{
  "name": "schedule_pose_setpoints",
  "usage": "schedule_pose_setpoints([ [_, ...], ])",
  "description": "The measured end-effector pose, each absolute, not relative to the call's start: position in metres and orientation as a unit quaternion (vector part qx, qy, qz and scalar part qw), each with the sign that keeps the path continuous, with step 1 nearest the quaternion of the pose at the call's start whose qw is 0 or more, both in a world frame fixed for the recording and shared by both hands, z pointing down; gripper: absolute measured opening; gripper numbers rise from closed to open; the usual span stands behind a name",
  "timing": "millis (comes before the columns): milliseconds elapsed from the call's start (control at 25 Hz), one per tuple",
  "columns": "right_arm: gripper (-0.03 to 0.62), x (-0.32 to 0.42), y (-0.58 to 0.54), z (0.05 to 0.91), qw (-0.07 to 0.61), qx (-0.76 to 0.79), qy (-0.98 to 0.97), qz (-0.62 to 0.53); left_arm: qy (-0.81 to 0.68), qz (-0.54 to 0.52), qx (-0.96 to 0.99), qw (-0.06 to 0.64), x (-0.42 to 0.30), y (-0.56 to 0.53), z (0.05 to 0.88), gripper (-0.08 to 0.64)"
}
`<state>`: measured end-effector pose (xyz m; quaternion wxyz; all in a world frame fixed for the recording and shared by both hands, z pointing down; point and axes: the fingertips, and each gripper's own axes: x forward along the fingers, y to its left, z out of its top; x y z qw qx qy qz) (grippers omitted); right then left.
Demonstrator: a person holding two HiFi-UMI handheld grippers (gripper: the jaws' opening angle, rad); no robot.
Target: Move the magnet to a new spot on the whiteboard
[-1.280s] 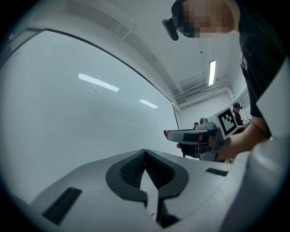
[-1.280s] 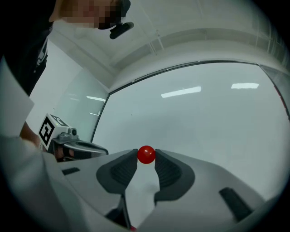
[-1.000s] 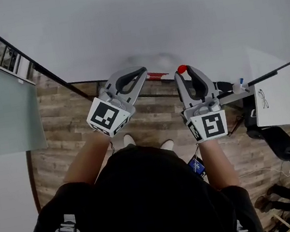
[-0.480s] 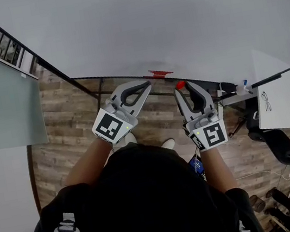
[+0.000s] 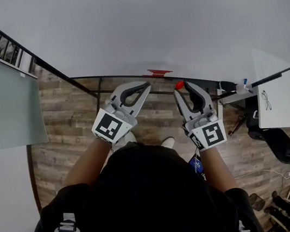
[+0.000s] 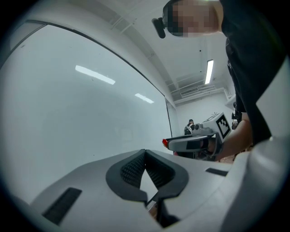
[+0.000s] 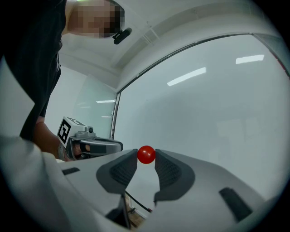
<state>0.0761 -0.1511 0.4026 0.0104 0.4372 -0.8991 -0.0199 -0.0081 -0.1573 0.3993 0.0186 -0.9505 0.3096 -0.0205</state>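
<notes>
A small red ball magnet (image 7: 146, 154) sits pinched between the tips of my right gripper (image 7: 146, 158), held a little off the whiteboard (image 7: 217, 113). From the head view the magnet (image 5: 180, 85) shows at the end of the right gripper (image 5: 182, 89), just below the whiteboard's (image 5: 146, 24) bottom edge. My left gripper (image 5: 147, 86) hovers beside it to the left, shut and empty, its tips touching (image 6: 145, 153). The left gripper view also catches the right gripper (image 6: 195, 142) side-on, with the whiteboard (image 6: 81, 118) at left.
A frosted glass door (image 5: 0, 104) stands at left. A white table (image 5: 282, 95) with a pair of glasses is at right. Red marks (image 5: 158, 72) lie along the board's lower edge. Wooden floor (image 5: 75, 124) is below, with a person (image 6: 190, 125) far behind.
Over the second both grippers sank a little along the board, the right one still carrying the magnet. Since half a second ago almost nothing has shifted.
</notes>
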Motion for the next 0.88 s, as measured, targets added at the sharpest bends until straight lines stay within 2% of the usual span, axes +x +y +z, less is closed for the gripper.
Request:
schedule_pose_setpoints([
  [880, 0.118, 0.099, -0.157, 0.388, 0.000, 0.442, -0.897, -0.031, 0.336, -0.023, -0.942, 0.016, -0.003, -0.164, 0.387, 0.004],
])
